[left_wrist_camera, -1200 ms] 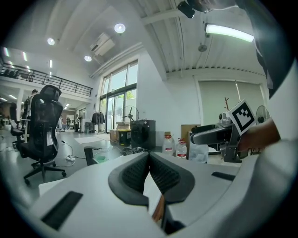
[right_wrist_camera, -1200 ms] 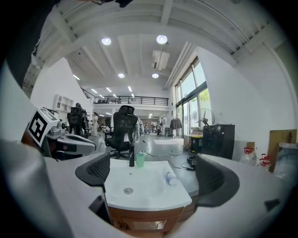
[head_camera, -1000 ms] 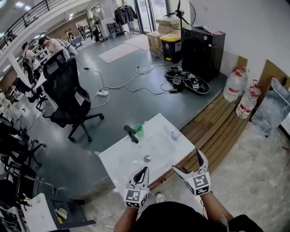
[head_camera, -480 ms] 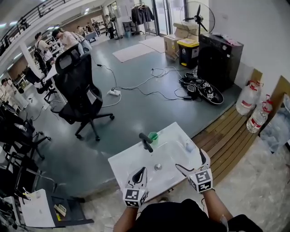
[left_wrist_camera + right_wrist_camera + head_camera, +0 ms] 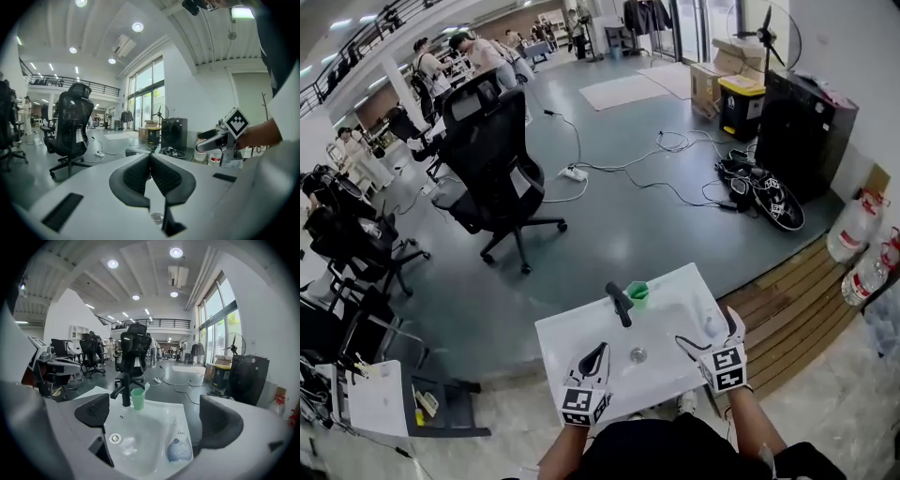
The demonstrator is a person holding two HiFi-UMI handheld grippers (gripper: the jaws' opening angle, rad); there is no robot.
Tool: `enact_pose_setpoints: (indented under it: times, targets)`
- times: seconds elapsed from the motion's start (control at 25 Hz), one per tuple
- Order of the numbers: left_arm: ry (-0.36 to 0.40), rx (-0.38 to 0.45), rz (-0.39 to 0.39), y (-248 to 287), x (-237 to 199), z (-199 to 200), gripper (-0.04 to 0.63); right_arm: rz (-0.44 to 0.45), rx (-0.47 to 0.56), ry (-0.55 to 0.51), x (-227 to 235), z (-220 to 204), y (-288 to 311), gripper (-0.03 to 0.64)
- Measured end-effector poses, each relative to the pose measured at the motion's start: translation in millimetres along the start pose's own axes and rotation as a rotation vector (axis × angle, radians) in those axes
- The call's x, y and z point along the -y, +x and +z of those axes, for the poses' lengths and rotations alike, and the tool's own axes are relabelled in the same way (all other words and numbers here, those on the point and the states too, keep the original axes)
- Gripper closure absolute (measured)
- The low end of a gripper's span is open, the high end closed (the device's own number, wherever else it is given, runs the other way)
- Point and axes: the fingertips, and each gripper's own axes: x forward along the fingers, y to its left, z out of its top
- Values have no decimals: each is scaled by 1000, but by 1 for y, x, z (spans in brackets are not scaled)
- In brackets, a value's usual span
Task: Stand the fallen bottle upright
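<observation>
A pale bottle (image 5: pixel 179 446) with a blue-tinted base lies on its side at the right rim of the white sink (image 5: pixel 140 427), cap pointing away from me. In the head view the bottle (image 5: pixel 710 326) lies just left of my right gripper (image 5: pixel 707 330). That right gripper (image 5: pixel 159 420) is open, its jaws spread either side of the bottle with a gap all round. My left gripper (image 5: pixel 596 355) hovers over the sink's near edge (image 5: pixel 581 375), and its pads (image 5: pixel 150 174) meet at the tips with nothing between them.
A black tap (image 5: pixel 124 391) and a green cup (image 5: pixel 138 398) stand at the sink's far rim; the drain (image 5: pixel 115 438) is in the basin. Beyond are office chairs (image 5: pixel 502 169), floor cables (image 5: pixel 675 187), water jugs (image 5: pixel 862 248) and wooden slats (image 5: pixel 797 319).
The head view has swung so the sink sits lower and further right. My right gripper has moved in beside the lying bottle; the left gripper keeps its place at the near edge.
</observation>
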Motion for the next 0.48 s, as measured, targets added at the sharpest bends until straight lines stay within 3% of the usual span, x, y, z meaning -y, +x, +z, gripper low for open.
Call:
enact_pose_setpoints:
  times: [0.28,0.48]
  targets:
    - [-101,-12,114,57,13,-5,578,86,-124,-50,57,-26,47,20]
    - [-122,-42,180,72,22,-13,578,151,-230,-36,73,-59,75,20]
